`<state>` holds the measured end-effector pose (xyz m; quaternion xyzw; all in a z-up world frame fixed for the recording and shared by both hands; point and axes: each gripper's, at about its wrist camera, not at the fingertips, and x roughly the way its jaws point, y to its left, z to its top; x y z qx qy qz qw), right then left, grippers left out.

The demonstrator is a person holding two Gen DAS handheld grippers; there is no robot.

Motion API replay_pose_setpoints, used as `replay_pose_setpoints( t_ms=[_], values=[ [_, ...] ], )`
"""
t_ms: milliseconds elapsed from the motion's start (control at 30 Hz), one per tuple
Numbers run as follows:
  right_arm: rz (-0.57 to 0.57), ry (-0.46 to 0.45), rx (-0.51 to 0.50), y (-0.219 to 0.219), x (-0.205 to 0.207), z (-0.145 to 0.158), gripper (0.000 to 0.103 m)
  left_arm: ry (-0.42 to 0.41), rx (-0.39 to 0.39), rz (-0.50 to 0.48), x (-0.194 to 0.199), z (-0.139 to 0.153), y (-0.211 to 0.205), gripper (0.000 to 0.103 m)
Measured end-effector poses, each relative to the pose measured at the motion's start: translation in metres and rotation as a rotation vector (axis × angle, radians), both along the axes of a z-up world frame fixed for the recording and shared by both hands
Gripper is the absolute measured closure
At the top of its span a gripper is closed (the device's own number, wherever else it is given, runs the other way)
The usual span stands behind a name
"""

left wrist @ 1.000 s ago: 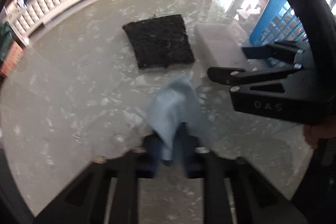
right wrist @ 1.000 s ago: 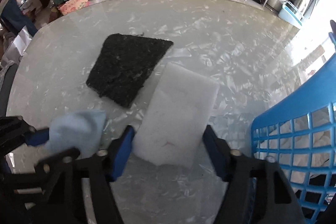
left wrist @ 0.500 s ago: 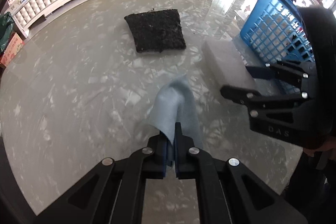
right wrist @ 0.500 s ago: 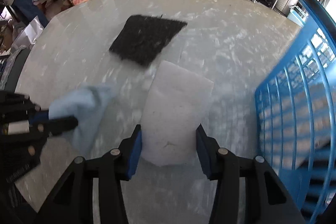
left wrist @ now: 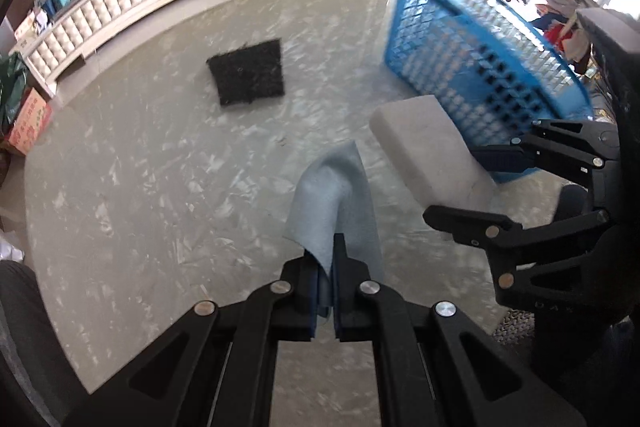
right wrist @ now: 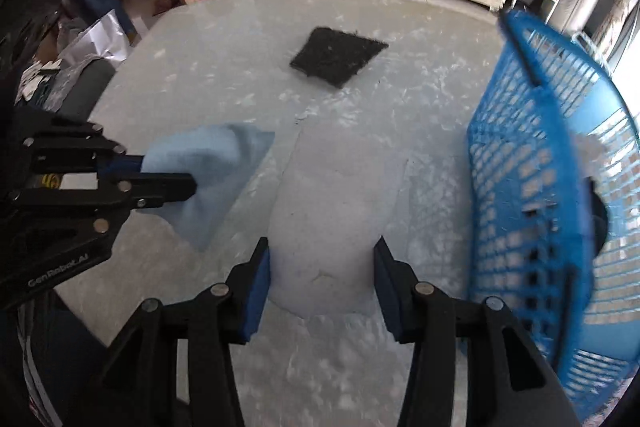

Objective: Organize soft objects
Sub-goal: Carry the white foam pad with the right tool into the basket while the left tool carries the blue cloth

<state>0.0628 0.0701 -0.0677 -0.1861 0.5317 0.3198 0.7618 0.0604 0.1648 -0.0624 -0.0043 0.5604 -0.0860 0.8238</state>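
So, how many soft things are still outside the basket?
3: blue cloth in the left gripper, white sponge in the right gripper, black pad on the table. More may be hidden.

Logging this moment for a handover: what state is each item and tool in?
Left tool: shut on blue cloth.
Blue cloth: hanging, lifted.
Right tool: shut on white sponge.
White sponge: gripped at its sides.
Black pad: flat on table, untouched.
Basket: beside the sponge.

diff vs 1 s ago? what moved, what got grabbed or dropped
Both claws rose off the table toward the blue basket: right claw closed on the white sponge and lifted it; left claw kept the blue cloth. Black pad stayed put.
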Motion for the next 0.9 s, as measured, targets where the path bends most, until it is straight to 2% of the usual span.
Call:
replay_pose_setpoints(
  t_ms=[233,467,633,900],
  values=[
    [0.027,-0.071,0.042,-0.035,-0.018,0.056,0.057,-0.059,0.023,-0.030,-0.011,0.045,-0.032,0.099],
    [0.027,-0.122,0.057,-0.075,-0.017,0.094,0.056,-0.106,0.020,-0.048,-0.004,0.075,-0.055,0.099],
    [-0.015,-0.162,0.046,-0.108,-0.004,0.102,0.054,-0.129,0.012,-0.064,0.010,0.083,-0.067,0.099],
    [-0.129,-0.179,0.040,-0.149,0.026,0.103,0.053,-0.132,-0.002,-0.098,0.041,0.078,-0.085,0.099]
  ],
)
